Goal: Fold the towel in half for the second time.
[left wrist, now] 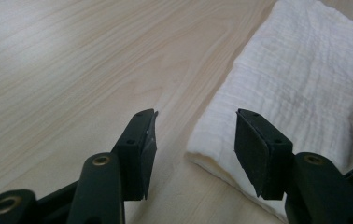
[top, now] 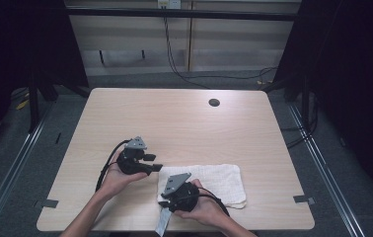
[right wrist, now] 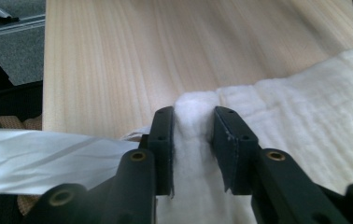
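A folded white cloth (top: 221,181) lies on the wooden table (top: 174,123) near its front edge. My right gripper (top: 164,202) is at the cloth's near left corner, and in the right gripper view its jaws are shut on a pinched-up fold of the white cloth (right wrist: 193,121). A shiny white tag (right wrist: 39,158) trails to the left of that gripper (right wrist: 192,122). My left gripper (top: 156,164) hovers just left of the cloth's far left corner. In the left gripper view its jaws stand open over bare wood, with the cloth's edge (left wrist: 296,93) by the right jaw (left wrist: 196,116).
A round cable hole (top: 214,102) sits in the table near the far edge. Cables (top: 184,74) run across the floor behind the table. Dark curtains and metal rails flank both sides.
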Demonstrator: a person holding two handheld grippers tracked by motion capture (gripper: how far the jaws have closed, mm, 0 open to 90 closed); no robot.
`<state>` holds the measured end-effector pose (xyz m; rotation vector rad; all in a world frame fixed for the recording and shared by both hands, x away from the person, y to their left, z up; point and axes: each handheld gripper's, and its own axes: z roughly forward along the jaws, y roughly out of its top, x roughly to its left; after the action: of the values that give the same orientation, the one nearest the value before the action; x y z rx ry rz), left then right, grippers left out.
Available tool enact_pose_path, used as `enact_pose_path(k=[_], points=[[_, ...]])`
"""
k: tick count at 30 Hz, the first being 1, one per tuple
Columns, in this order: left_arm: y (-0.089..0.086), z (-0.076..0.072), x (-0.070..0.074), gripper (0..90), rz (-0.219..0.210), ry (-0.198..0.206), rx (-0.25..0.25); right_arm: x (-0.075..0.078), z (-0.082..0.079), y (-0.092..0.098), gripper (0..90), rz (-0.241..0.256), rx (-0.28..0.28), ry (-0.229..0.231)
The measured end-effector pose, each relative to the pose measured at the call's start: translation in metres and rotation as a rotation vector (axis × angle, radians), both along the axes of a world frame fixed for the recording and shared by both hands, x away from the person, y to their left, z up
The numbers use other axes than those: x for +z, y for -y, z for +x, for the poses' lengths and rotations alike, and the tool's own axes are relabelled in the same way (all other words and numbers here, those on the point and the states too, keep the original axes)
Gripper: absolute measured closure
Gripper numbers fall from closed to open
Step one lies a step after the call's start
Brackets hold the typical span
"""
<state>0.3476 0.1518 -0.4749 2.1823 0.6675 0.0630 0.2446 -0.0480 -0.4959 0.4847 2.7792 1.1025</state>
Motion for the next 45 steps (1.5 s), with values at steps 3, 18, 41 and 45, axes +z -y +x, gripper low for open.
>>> enact_pose_path(k=[3, 18, 41, 45], points=[[-0.001, 0.001, -0.004, 48.5, 0.008, -0.014, 0.000, 0.000, 0.004, 0.002, 80.0, 0.007, -0.020, -0.012], [0.014, -0.003, -0.020, 49.7, 0.081, -0.041, -0.058, -0.001, 0.007, 0.004, 82.5, 0.028, -0.034, -0.047], [0.019, -0.006, -0.025, 84.0, 0.040, -0.059, -0.114, -0.002, 0.007, 0.004, 83.9, 0.047, -0.040, -0.057], [0.014, -0.005, -0.025, 83.9, 0.025, -0.067, -0.102, -0.001, 0.007, 0.004, 84.2, 0.060, -0.054, -0.063]])
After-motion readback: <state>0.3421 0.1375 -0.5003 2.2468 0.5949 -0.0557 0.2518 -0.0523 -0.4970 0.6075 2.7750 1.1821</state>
